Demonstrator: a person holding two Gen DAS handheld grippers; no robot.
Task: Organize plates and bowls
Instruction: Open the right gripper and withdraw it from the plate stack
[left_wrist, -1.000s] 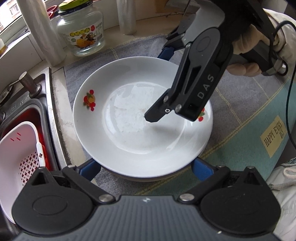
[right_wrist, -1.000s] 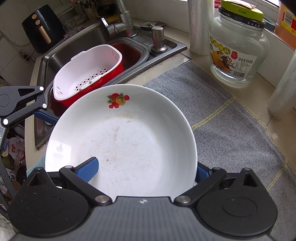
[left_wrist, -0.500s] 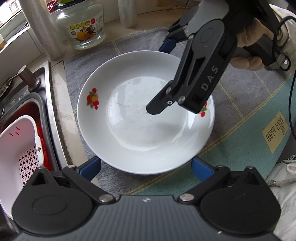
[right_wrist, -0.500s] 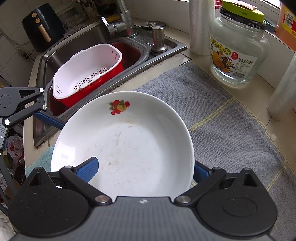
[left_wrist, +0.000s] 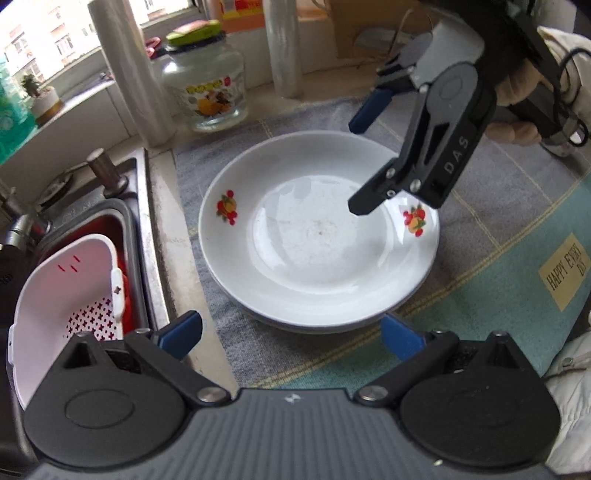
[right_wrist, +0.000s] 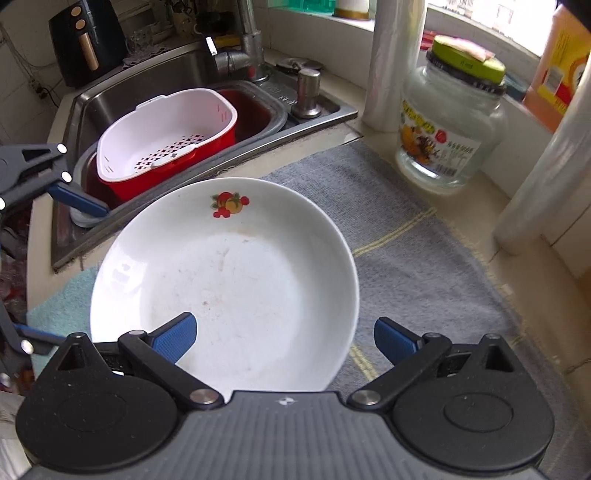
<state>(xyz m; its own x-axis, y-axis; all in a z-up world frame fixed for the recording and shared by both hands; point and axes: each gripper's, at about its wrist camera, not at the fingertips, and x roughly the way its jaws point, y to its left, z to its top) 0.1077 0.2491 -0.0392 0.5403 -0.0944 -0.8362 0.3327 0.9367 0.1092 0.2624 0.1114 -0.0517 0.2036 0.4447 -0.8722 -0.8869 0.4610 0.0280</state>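
Both grippers, left (left_wrist: 291, 332) and right (right_wrist: 284, 336), hang spread and empty beside the plate (left_wrist: 317, 240) resting on the cloth (left_wrist: 498, 229).

Each gripper, the left gripper (left_wrist: 291, 334) and the right gripper (right_wrist: 285, 338), has a ribbed dark-grey body, two round black hubs, black linkage arms with silver screws, and blue fingertip pads. At the upper right of the left wrist view, the right gripper (left_wrist: 364, 168) carries white "DAS" lettering, a black cable (left_wrist: 567, 92), and what looks like a pale sleeve (left_wrist: 570, 48).
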